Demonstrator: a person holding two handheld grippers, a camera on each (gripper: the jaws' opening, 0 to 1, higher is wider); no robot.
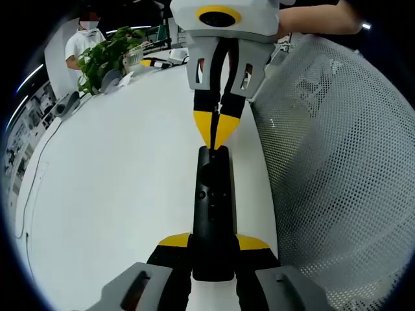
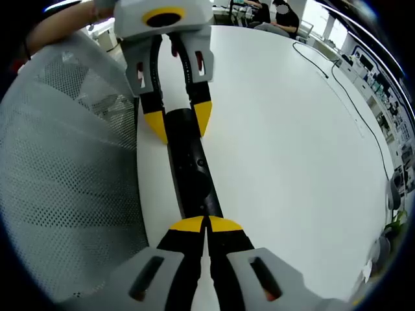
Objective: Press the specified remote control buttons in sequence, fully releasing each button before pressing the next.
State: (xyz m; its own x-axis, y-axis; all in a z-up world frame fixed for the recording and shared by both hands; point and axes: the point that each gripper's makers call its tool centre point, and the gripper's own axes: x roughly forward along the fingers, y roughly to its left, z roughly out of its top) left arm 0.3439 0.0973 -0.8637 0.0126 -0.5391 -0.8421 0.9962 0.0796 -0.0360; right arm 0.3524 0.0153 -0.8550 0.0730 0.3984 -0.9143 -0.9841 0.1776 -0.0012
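A long black remote (image 1: 213, 207) lies lengthwise on the white table (image 1: 117, 181), close to its edge. In the left gripper view my left gripper (image 1: 214, 243) is shut on the remote's near end, one yellow tip on each side. My right gripper (image 1: 217, 133) comes down from the top with its tips together, touching the remote's far end. In the right gripper view, my right gripper (image 2: 206, 225) is shut, its tips resting on the near end of the remote (image 2: 191, 168), while my left gripper (image 2: 179, 122) clamps the far end. Small buttons show along the remote's top face.
A white mesh chair back (image 1: 337, 162) stands right beside the table edge, next to the remote. A potted plant (image 1: 104, 55) and a person (image 1: 81, 42) are at the table's far end. A thin cable (image 2: 350, 97) runs across the table.
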